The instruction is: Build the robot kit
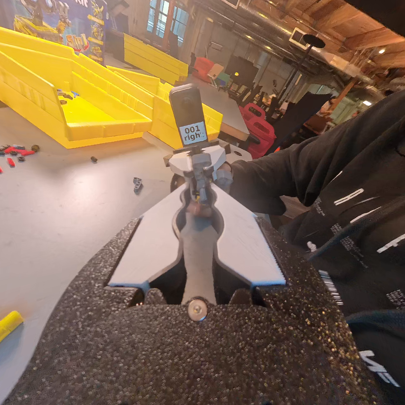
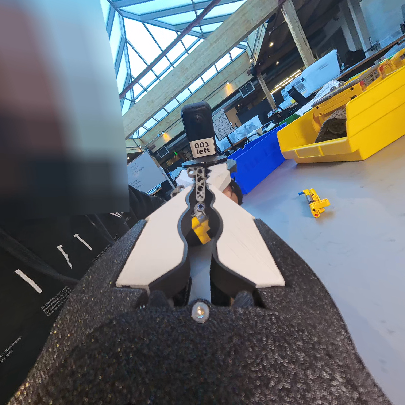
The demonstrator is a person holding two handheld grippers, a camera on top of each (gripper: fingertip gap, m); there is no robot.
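Note:
My left gripper point(image 1: 198, 192) and my right gripper point(image 2: 200, 192) face each other tip to tip above a grey table point(image 1: 54, 219). Both are shut on one small building-toy assembly. In the left wrist view it shows as grey parts point(image 1: 200, 186) pinched between the white fingers point(image 1: 157, 241), with the right gripper point(image 1: 197, 163) just beyond. In the right wrist view a grey beam with holes point(image 2: 199, 184) runs between the fingertips, and a yellow piece point(image 2: 200, 230) sits in the hollow between the fingers. The left gripper point(image 2: 206, 175) is at the beam's far end.
Yellow bins point(image 1: 98, 122) and a toy box point(image 1: 65, 28) stand at the back left. Loose red and black pieces point(image 1: 15, 153) and a grey angled piece point(image 1: 137, 185) lie on the table. A small yellow assembly point(image 2: 315, 203), a blue bin point(image 2: 256, 162) and a yellow bin point(image 2: 361, 135) are to the right. A dark sleeve point(image 1: 295, 171) reaches in. Only a small space, under 4 cm, lies between the two pairs of fingers.

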